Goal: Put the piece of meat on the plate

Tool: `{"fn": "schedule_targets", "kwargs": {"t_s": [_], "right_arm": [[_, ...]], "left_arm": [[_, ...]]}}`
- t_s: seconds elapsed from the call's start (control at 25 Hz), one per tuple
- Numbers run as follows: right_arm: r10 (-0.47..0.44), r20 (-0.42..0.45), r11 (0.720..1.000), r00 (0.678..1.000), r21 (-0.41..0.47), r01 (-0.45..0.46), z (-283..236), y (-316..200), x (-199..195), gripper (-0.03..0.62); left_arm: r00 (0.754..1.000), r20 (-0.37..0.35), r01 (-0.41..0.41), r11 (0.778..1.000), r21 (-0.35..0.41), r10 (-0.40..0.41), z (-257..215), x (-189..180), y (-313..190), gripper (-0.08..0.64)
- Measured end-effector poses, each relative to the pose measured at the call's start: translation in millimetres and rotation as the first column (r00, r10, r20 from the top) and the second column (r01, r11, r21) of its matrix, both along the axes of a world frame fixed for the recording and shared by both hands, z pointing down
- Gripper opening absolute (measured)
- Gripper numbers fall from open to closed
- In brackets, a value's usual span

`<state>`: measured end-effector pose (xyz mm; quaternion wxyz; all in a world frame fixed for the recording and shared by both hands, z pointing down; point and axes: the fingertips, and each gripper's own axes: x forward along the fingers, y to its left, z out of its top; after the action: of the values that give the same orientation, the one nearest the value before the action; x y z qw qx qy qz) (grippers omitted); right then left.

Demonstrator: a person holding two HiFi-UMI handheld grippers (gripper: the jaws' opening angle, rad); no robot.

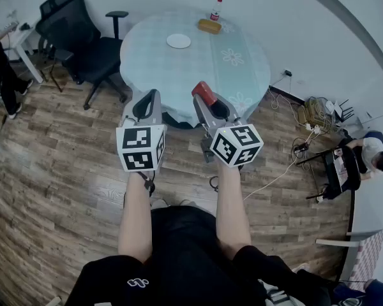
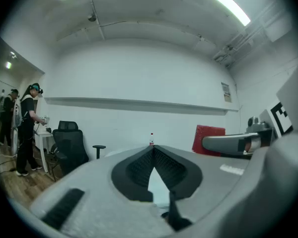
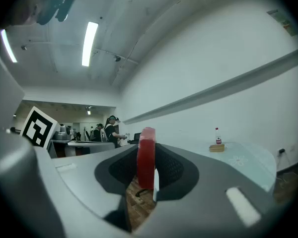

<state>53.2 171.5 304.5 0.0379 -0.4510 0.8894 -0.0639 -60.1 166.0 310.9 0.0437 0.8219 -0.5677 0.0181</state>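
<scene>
My right gripper (image 1: 206, 99) is shut on a red piece of meat (image 1: 203, 92), which stands up between the jaws (image 3: 146, 157) in the right gripper view. The left gripper (image 1: 147, 102) is beside it, shut with nothing in it; its jaws meet at the tips (image 2: 153, 148) in the left gripper view. From there the meat (image 2: 207, 138) shows at the right. Both grippers are held level in front of the round table (image 1: 242, 69), short of its near edge. The white plate (image 1: 179, 41) lies on the far side of the table.
A tan block (image 1: 209, 25) and a small bottle (image 1: 215, 9) stand at the table's back edge. A black office chair (image 1: 80, 40) is left of the table. Cables and a power strip (image 1: 309, 129) lie on the wood floor at right, where a person (image 1: 370, 155) sits.
</scene>
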Motion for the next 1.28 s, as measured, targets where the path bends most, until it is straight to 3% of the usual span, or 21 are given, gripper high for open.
{"fn": "schedule_targets", "kwargs": {"t_s": [0.12, 0.32, 0.76, 1.0, 1.28], "right_arm": [[0.001, -0.014, 1.0, 1.0, -0.004, -0.001, 3.9, 1.2, -9.9, 0.103], [0.007, 0.051, 1.0, 0.999, -0.029, -0.006, 6.0, 3.7, -22.7, 0.103], [0.049, 0.017, 0.995, 0.999, -0.088, -0.047, 23.1, -7.8, -19.5, 0.103], [0.029, -0.003, 0.994, 1.0, -0.105, -0.029, 31.8, -22.7, -36.2, 0.103], [0.08, 0.008, 0.988, 0.997, -0.136, -0.078, 47.8, -63.8, -9.9, 0.103]], "left_arm": [[1.0, 0.011, 0.0, 1.0, -0.003, 0.0, 2.7, -8.2, 1.0, 0.003], [1.0, 0.016, -0.02, 1.0, -0.005, 0.021, 4.4, -19.6, 2.3, 0.003], [0.997, -0.034, -0.065, 0.997, -0.029, 0.064, 17.9, -22.0, -12.1, 0.003], [0.997, -0.052, -0.05, 0.997, -0.05, 0.047, 25.4, -34.4, -30.9, 0.002], [0.997, -0.049, -0.07, 0.996, -0.05, 0.067, 35.2, -21.2, -67.6, 0.002]]}}
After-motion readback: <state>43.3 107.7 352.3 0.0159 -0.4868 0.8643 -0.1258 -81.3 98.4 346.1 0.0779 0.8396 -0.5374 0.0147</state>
